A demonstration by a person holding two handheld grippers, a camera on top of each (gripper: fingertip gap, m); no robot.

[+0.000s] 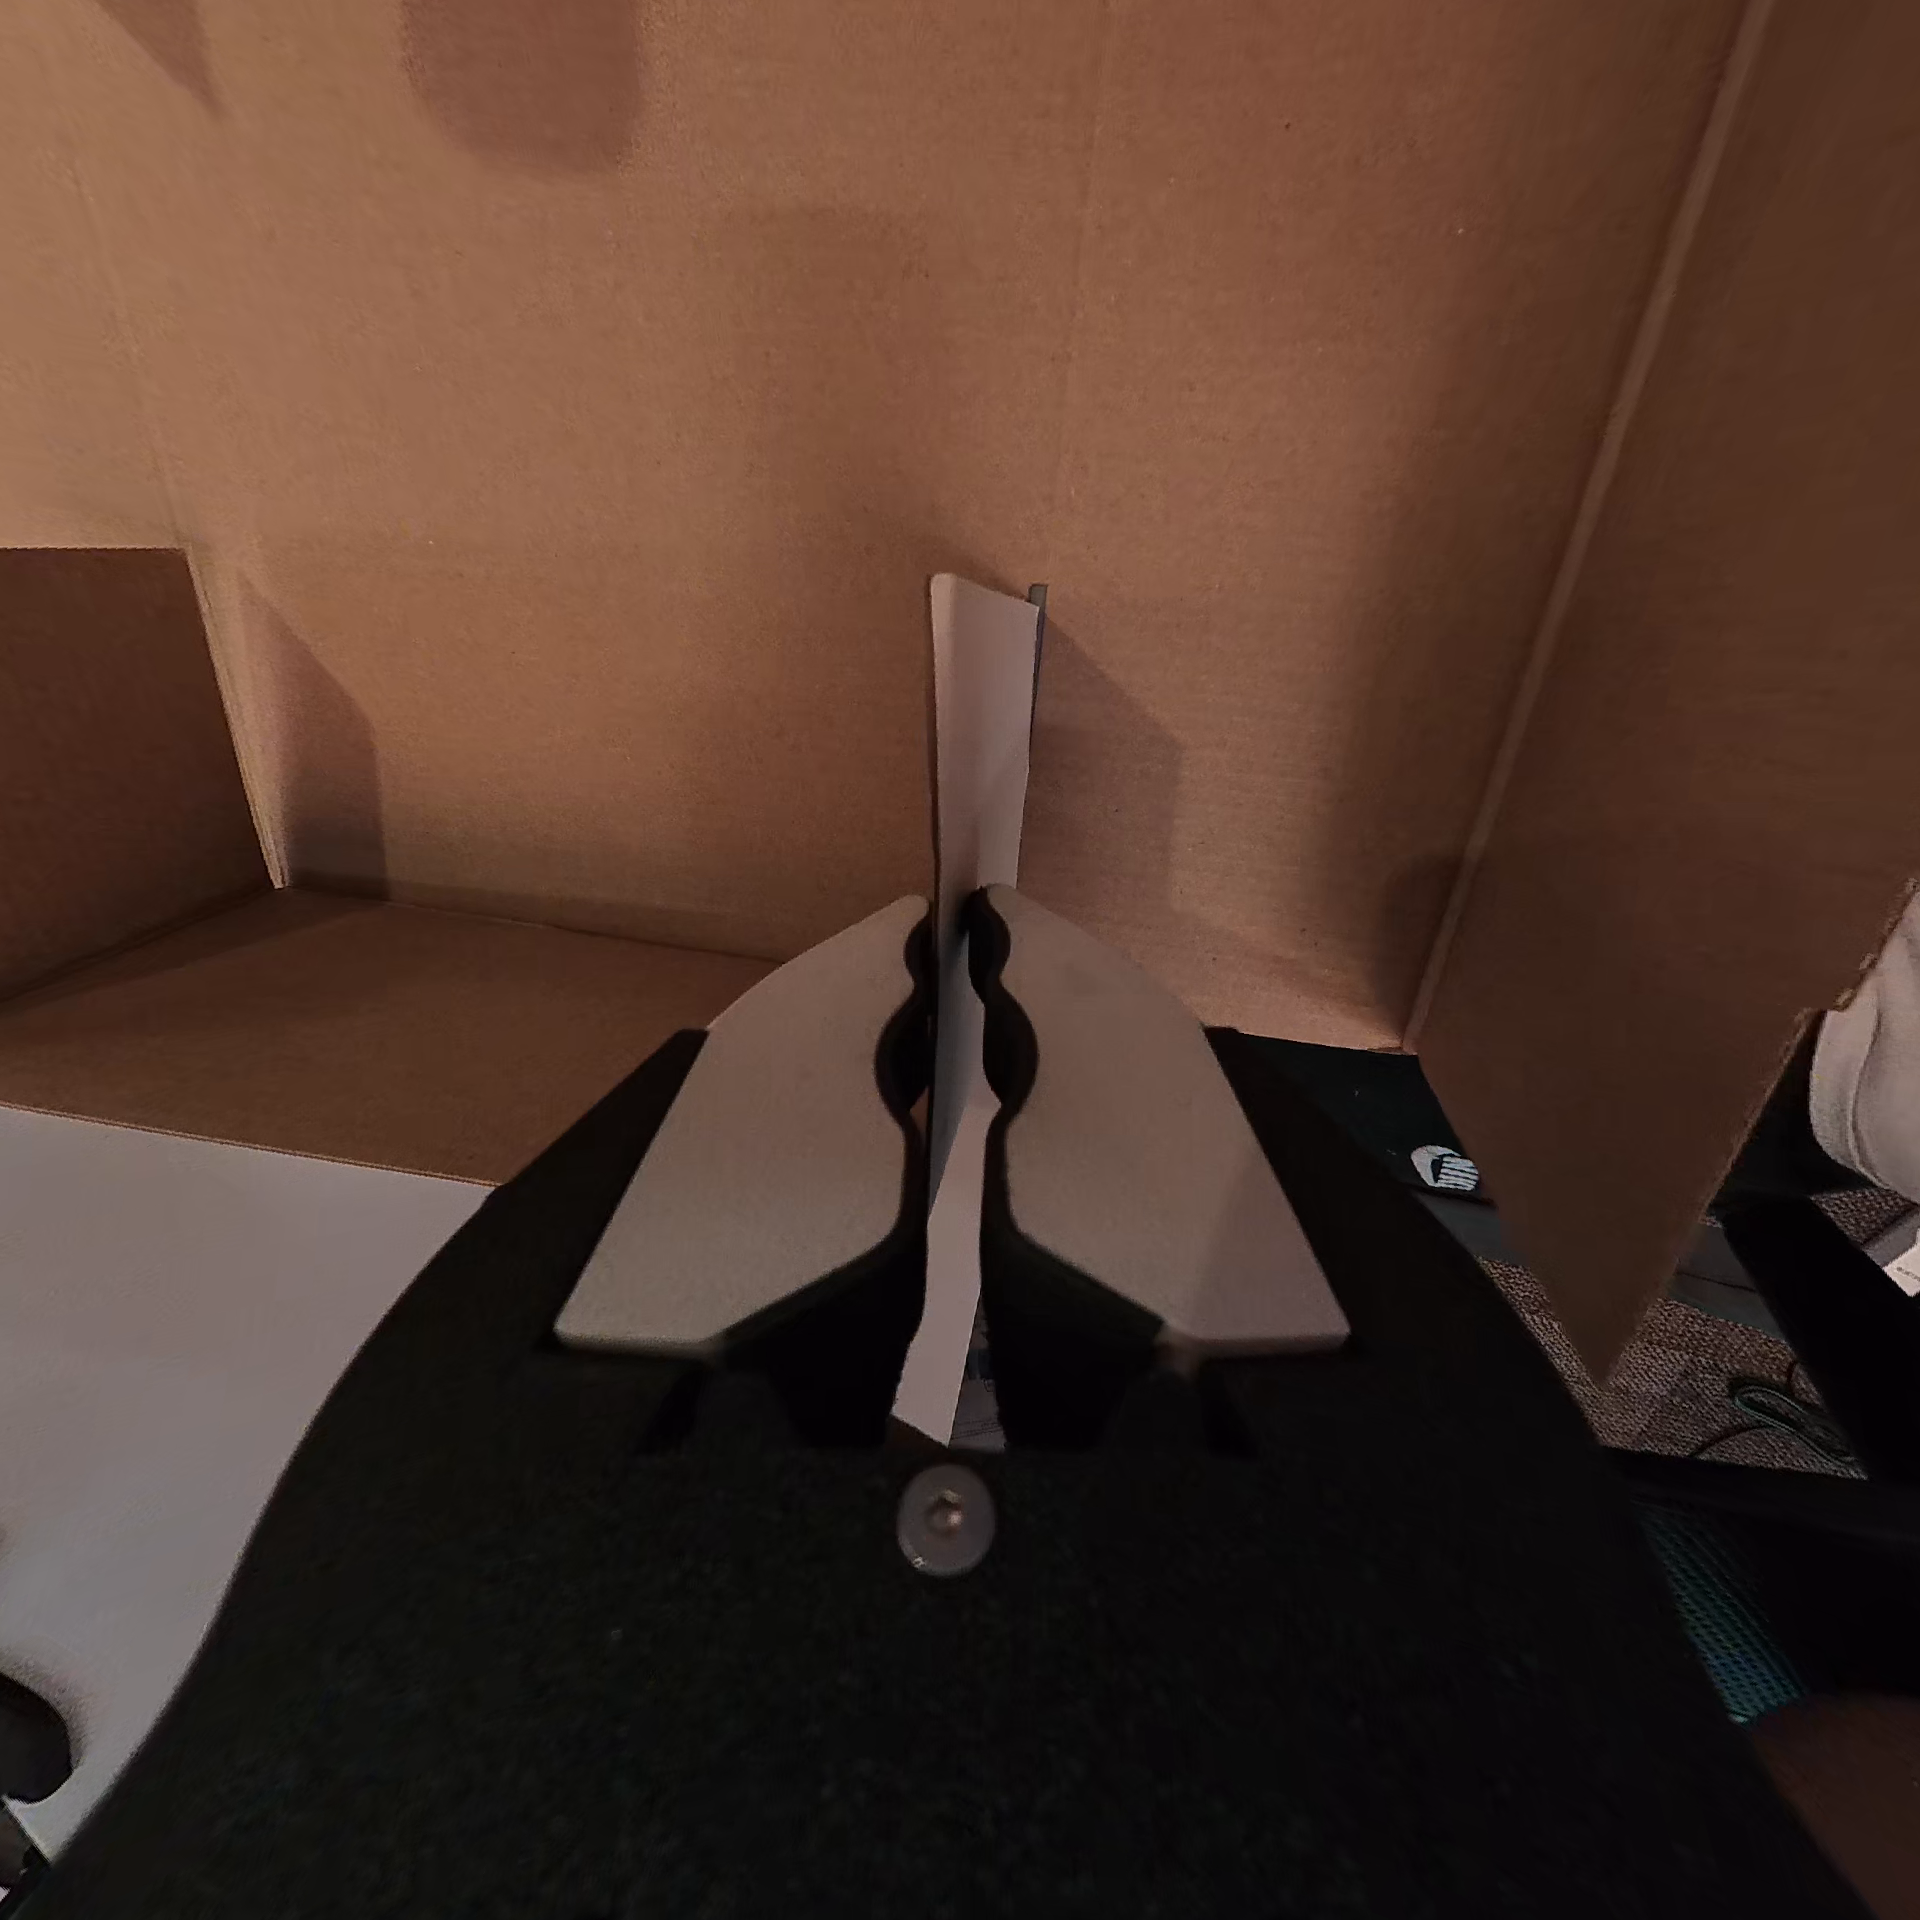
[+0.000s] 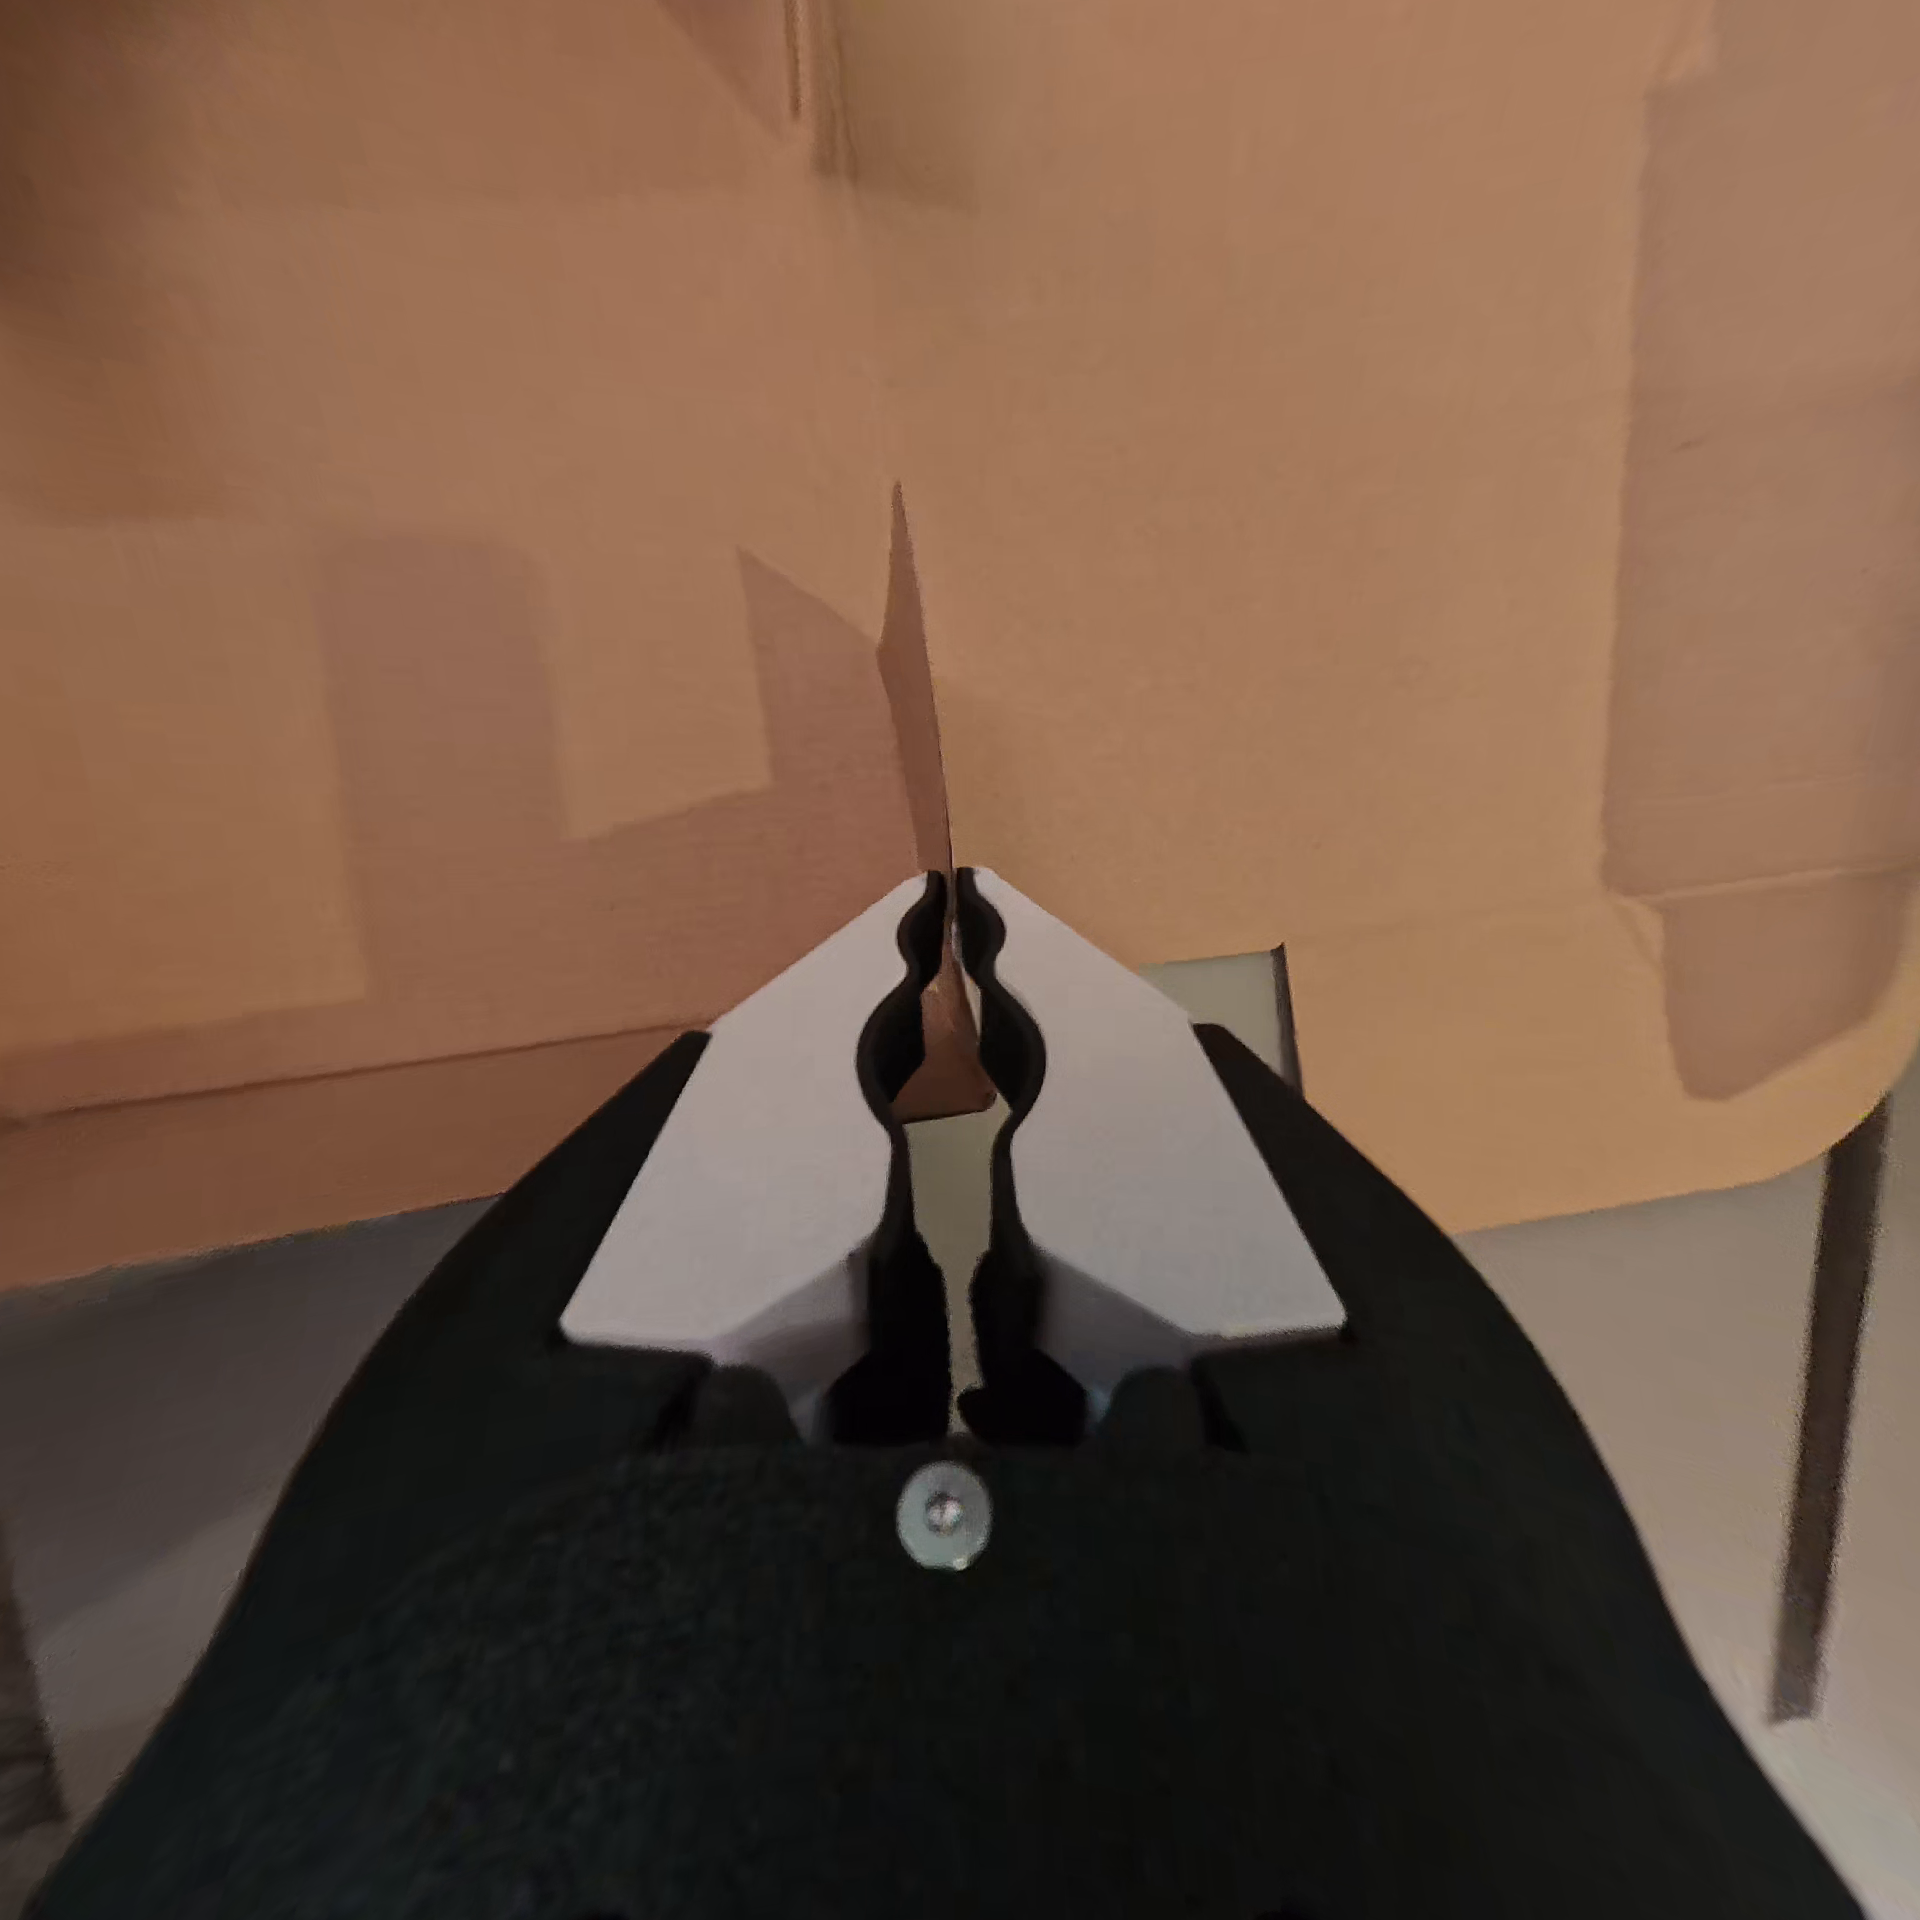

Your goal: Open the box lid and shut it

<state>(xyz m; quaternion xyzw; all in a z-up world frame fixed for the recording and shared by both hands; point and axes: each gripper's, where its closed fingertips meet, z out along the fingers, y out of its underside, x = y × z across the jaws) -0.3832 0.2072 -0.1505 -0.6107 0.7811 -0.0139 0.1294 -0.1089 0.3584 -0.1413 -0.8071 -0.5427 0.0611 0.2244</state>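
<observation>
A brown cardboard box lid (image 1: pixel 727 468) fills most of the left wrist view, its inner face toward the camera. My left gripper (image 1: pixel 954 909) is shut on a white-faced flap (image 1: pixel 982 727) that stands edge-on from the lid. A side flap (image 1: pixel 1714 727) hangs at the right. In the right wrist view the lid (image 2: pixel 1247 520) fills the upper half. My right gripper (image 2: pixel 952 883) is shut on a thin brown flap edge (image 2: pixel 920 707) seen edge-on. The box body is mostly hidden.
A white table surface (image 1: pixel 156 1351) lies at the lower left of the left wrist view. A dark chair and carpet (image 1: pixel 1766 1403) show at the lower right. A dark leg or post (image 2: pixel 1829 1351) stands at the right of the right wrist view. About 30 cm separates my left fingertips from my right. Between my right fingertips and the dark leg or post (image 2: pixel 1829 1351) there is roughly 40 cm.
</observation>
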